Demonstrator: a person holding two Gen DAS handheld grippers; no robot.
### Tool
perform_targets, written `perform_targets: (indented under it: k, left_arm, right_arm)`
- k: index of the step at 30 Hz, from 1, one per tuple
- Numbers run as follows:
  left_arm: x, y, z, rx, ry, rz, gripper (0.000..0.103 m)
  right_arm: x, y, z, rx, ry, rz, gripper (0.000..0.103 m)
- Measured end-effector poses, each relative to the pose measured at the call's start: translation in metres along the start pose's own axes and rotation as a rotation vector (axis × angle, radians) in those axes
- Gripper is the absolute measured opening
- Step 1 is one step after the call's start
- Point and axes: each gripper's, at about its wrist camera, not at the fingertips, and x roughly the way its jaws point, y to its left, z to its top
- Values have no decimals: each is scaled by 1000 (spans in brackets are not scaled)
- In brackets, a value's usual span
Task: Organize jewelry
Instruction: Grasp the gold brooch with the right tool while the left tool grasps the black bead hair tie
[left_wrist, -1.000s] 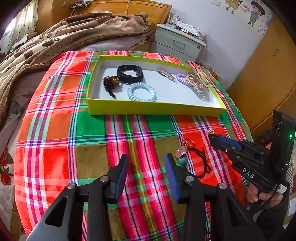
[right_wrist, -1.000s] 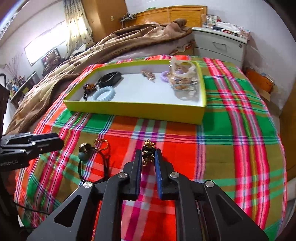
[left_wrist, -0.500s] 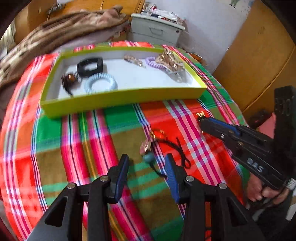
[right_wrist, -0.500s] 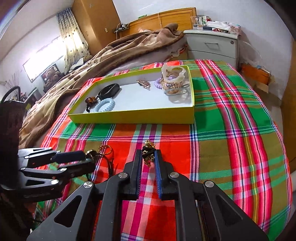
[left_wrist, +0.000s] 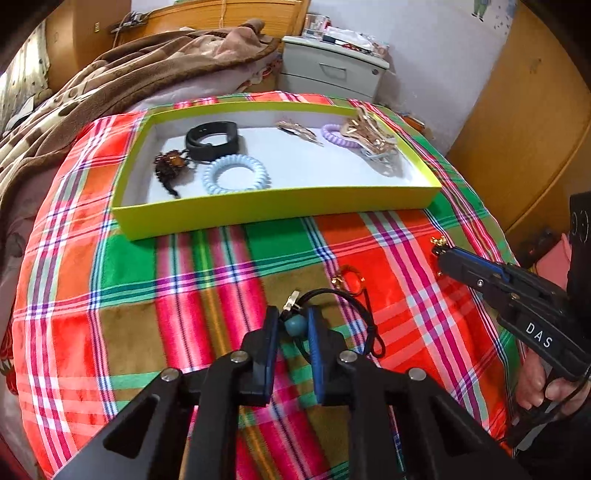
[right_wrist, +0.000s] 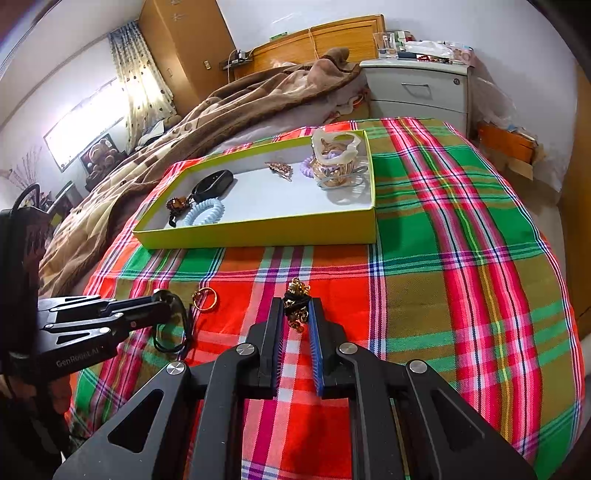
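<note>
Left wrist view. Left gripper (left_wrist: 291, 326), its jaws having just closed, pinches the teal bead (left_wrist: 295, 325) of a corded necklace (left_wrist: 364, 314) that lies on the plaid cloth (left_wrist: 147, 295). The black cord loops off to the right of the jaws, and its gold ring (left_wrist: 349, 277) rests on the cloth just beyond. The tray (left_wrist: 273, 210) sits farther back, holding a black band (left_wrist: 210, 140), a blue coil tie (left_wrist: 236, 179), a brown charm (left_wrist: 170, 166), a purple coil tie (left_wrist: 334, 134) and gold clips (left_wrist: 369, 136). At the right edge the right gripper (left_wrist: 443, 254) shows from the side with a gold piece at its tip.

Right wrist view. The right gripper (right_wrist: 297, 314) is clamped on a gold-and-black ornament (right_wrist: 297, 302), held clear above the cloth (right_wrist: 443, 295). The left gripper (right_wrist: 162, 302) appears at left, low over the cord (right_wrist: 173, 332); the ring (right_wrist: 205, 298) lies just beside it. The tray (right_wrist: 258, 232) stands well apart, up the cloth.

Advice, as judged. The grip is on the bead alone, so lift straight up and slowly until cord and ring hang free; a sideways drag could snag the loop on the cloth. Carry it over the near wall of the tray and lower it onto the bare white floor between the blue tie and the clips before opening. The right gripper should follow to a separate bare spot.
</note>
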Motion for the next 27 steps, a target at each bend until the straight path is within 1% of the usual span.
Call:
perform_targets:
  k: [3, 8, 10, 13, 17, 20, 23, 25, 26, 27]
  left_arm:
    - [-3, 6, -1, -24, -13, -11, 16]
    - [-12, 19, 1, -75, -51, 18, 16]
    - [-17, 20, 1, -70, -65, 18, 16]
    - [-18, 24, 0, -80, -63, 9, 16]
    - [-17, 34, -5, -104, -49, 32, 16]
    - [-20, 39, -8, -114, -50, 21, 16]
    - [-24, 46, -9, -131, -61, 23, 17]
    - [-26, 51, -9, -144, -63, 38, 18]
    - [-26, 54, -9, -151, -60, 41, 20]
    - [-25, 56, -9, -152, -58, 37, 24]
  right_arm:
    - [-1, 1, 0, -2, -3, 3, 14]
    - [1, 3, -2, -18, 7, 2, 14]
    - [3, 7, -2, -33, 18, 6, 14]
    - [5, 10, -3, -54, 25, -27, 14]
    - [5, 9, -4, -57, 27, -39, 14]
    - [6, 8, -5, -54, 35, -44, 14]
    - [2, 9, -6, -54, 22, -43, 14]
    - [0, 8, -5, -49, 11, -46, 14]
    - [-2, 7, -4, -46, 7, -48, 14]
    - [-3, 6, -4, -42, 5, -48, 14]
